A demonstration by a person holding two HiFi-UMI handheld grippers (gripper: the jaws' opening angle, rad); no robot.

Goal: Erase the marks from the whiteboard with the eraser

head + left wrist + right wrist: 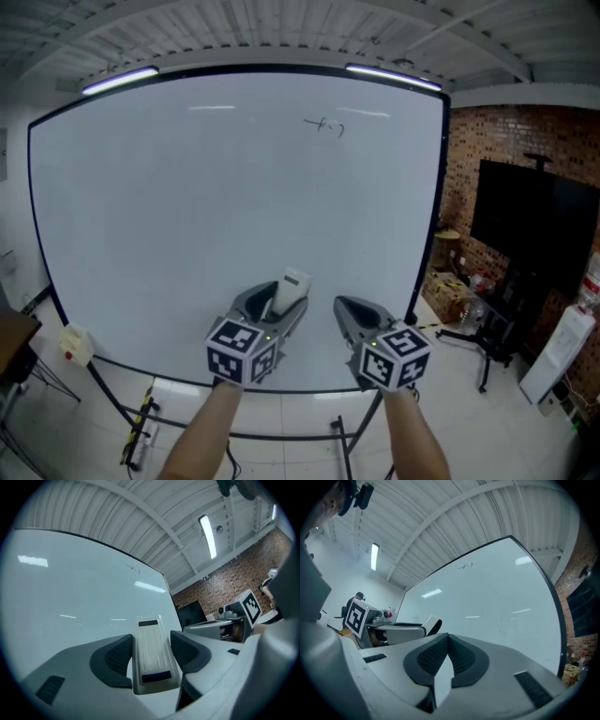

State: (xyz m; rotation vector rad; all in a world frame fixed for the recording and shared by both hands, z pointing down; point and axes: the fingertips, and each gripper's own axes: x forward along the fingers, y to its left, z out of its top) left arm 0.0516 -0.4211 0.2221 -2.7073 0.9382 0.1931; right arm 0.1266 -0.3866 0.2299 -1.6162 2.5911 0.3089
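**Head view: eraser gripped low, marks high on the board**

The pale grey, ribbed plastic block eraser (291,289) is pinched across its width between the dark ridged fingers (117,656) of the left gripper (274,305). Its far end sticks out past them towards the large white glossy whiteboard (187,206). In the left gripper view the ribbed back of the eraser faces the camera, so the wiping face probably points away from it. That grip suits pressing the eraser flat against the board. I cannot tell whether the eraser touches the board yet.

The few thin dark pen marks (326,125) sit near the top of the board, right of centre and well above the eraser. The left arm will likely need a long upward reach, with nothing on the bare surface in between.

The right gripper (361,317) hangs just beside the left one. Its fingers (433,658) are pressed together on nothing, so it looks parked out of the way and not doing any of the work.

To the right, apart from the board, a black flat screen on a stand (530,220) is set against a red brick wall (469,159). Cardboard clutter (450,292) lies on the floor below it. A small white object with a red spot (77,345) hangs at the board's lower left edge. None of these lies between the eraser and the marks.
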